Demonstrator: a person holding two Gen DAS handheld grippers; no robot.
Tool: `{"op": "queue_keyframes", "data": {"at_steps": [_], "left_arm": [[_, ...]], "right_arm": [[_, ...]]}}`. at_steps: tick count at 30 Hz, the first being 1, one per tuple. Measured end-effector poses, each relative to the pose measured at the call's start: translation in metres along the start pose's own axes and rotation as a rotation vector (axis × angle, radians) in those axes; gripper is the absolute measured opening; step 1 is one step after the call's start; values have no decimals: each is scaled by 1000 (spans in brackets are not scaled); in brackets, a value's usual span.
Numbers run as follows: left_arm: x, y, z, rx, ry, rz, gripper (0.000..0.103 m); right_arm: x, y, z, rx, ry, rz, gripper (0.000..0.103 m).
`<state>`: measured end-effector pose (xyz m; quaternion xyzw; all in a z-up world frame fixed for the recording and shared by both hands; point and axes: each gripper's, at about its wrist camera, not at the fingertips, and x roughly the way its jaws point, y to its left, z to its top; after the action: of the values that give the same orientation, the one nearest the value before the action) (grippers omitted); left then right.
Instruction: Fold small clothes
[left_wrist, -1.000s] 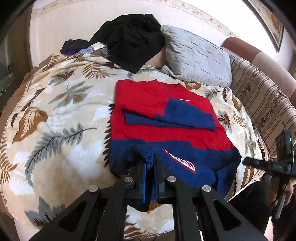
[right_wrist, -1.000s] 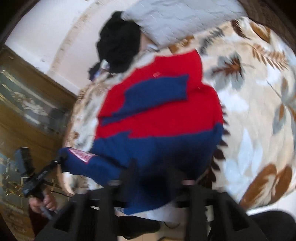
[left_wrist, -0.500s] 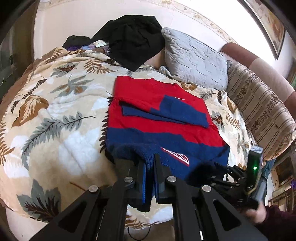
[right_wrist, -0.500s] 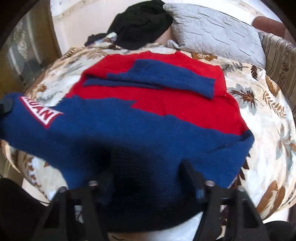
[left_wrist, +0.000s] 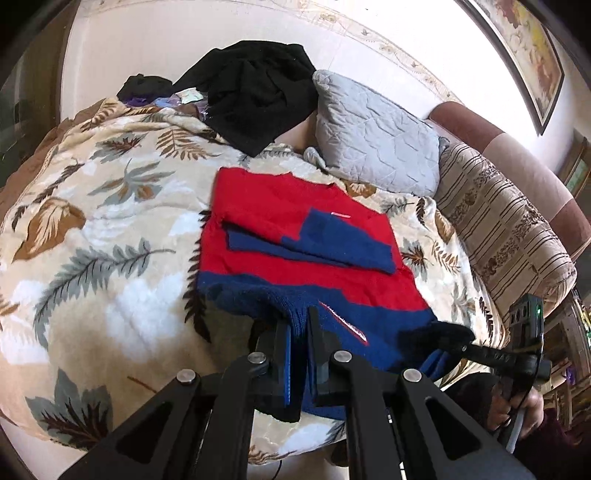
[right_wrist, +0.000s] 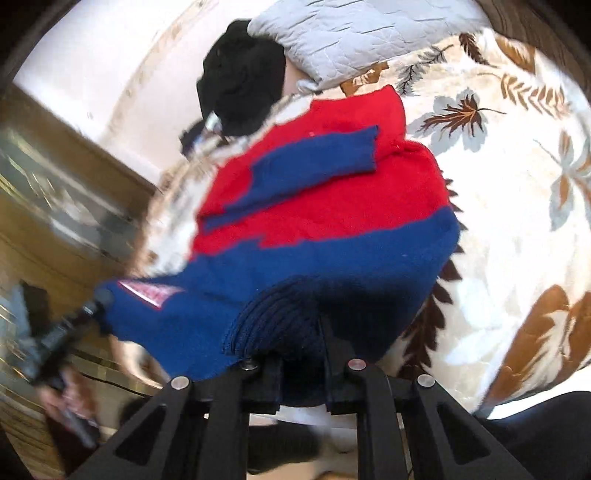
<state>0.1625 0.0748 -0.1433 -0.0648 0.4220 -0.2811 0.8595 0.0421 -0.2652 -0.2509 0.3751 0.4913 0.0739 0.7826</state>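
Our right gripper (right_wrist: 301, 354) has just clamped the sweater's (left_wrist: 303, 236) navy hem (right_wrist: 280, 317); with our left gripper (left_wrist: 300, 354) pinching too, we are readying the fold.

Ribbed knit sweater (left_wrist: 306, 236), plush leaf-print blanket (left_wrist: 92, 229), quilted grey pillow (left_wrist: 373, 144), matt black gripper (left_wrist: 299, 354)

The right wrist view is smeared by motion along its left side: the wooden furniture (right_wrist: 55, 206) there is streaks, and the hand (right_wrist: 70, 398) holding the left gripper (right_wrist: 99, 299) is a blur. The lettering on the sweater's (right_wrist: 332, 206) white patch (right_wrist: 149, 291) cannot be read. The sweater's near hem hides both grippers' fingertips, and in the left wrist view it covers the tip of the right gripper (left_wrist: 448, 338). The bed's (left_wrist: 92, 258) near edge is cut off by the frame.
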Motion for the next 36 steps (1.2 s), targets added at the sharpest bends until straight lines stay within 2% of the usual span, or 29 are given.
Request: {"op": "queue_keyframes", "data": {"at_steps": [5, 9, 12, 18, 20, 22, 25, 26, 28, 29, 30, 32, 33, 34, 36], "left_arm": [[8, -2, 36, 14, -8, 1, 7], [31, -1, 80, 25, -18, 29, 7], [63, 2, 121, 20, -12, 47, 7], [135, 34, 176, -70, 11, 98, 7], [167, 55, 189, -124, 28, 123, 7], [195, 71, 197, -161, 48, 114, 7], [224, 89, 200, -227, 64, 131, 15], [230, 95, 200, -245, 51, 124, 20], [227, 102, 200, -264, -10, 111, 28], [221, 105, 200, -273, -57, 103, 37], [211, 107, 199, -284, -116, 107, 48], [194, 106, 194, -297, -196, 158, 61], [189, 104, 192, -293, -198, 180, 62], [185, 98, 188, -277, -168, 197, 62], [182, 84, 179, -243, -124, 215, 62]], "right_arm": [[-8, 5, 49, 41, -74, 66, 17], [-12, 9, 103, 26, -200, 42, 17], [-1, 5, 146, 47, -242, 33, 17], [63, -13, 229, 107, -291, 2, 17], [90, -21, 249, 100, -290, -15, 17], [116, -35, 260, 121, -289, -38, 17], [137, -60, 271, 194, -296, -64, 23], [139, -66, 274, 211, -300, -63, 30], [133, -78, 274, 250, -326, -68, 56], [125, -83, 272, 269, -364, -78, 78], [114, -86, 267, 278, -414, -81, 81], [101, -82, 263, 249, -447, -87, 81], [98, -76, 261, 214, -437, -91, 81], [96, -70, 259, 185, -423, -96, 81], [100, -49, 248, 79, -366, -163, 81]]}}
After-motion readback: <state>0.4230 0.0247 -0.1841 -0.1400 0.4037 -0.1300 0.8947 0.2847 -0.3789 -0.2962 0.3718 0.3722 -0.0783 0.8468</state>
